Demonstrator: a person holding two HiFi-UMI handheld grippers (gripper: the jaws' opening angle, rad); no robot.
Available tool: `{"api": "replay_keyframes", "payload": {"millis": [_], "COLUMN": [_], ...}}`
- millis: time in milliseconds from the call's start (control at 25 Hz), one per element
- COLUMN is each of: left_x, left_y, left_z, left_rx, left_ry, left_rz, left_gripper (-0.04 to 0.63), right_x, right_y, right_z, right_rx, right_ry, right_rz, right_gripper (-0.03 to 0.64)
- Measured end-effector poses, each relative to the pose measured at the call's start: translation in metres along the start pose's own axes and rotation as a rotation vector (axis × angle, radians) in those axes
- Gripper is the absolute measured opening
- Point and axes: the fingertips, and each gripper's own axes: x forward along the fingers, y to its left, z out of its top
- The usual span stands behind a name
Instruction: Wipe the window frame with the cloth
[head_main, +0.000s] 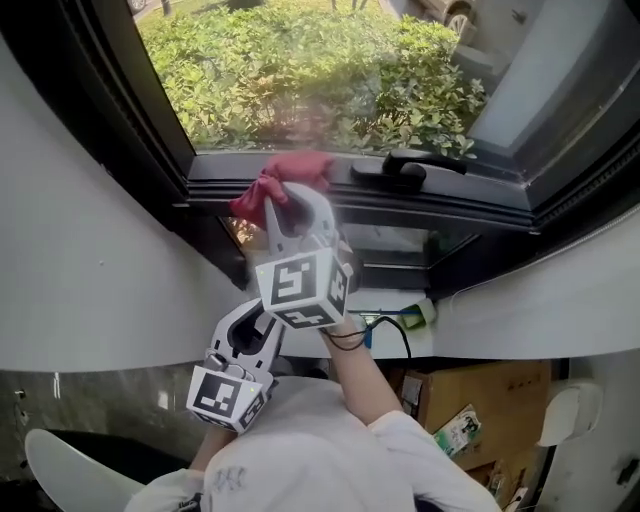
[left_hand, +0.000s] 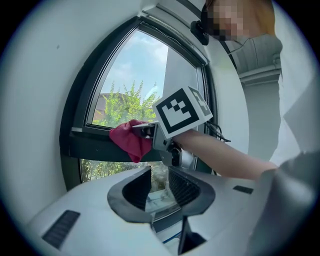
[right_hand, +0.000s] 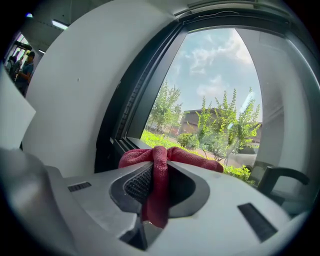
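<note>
crumpled red cloth (head_main: 300, 168) clenched in right hand-held gripper (head_main: 289, 198) at dark window frame (head_main: 460, 205), black lever handle (head_main: 405, 168) just beside, left hand-held gripper (left_hand: 160, 184) released, empty

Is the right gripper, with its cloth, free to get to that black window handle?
Probably yes. The right gripper holds the red cloth at the window frame, and the handle sits just beside it on that frame, nothing between.
</note>
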Motion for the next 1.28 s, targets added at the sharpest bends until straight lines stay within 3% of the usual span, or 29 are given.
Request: {"api": "replay_keyframes", "payload": {"millis": [480, 1280], "left_x": [-0.011, 0.002], "left_y": [0.011, 0.017], "left_z": [0.015, 0.017], "left_rx": [0.02, 0.012], "left_ry": [-0.044, -0.048], "left_rz": [0.036, 0.008], "left_gripper": [0.115, 0.115], "right_x": [-0.006, -0.018], "right_y": [-0.005, -0.026], "right_z": [-0.003, -0.013], "right_rx": [0.0, 0.014], "right_ry": [-0.002, -0.003], "right_rz": [0.006, -0.027], "right_gripper": [0.072, 0.072]}}
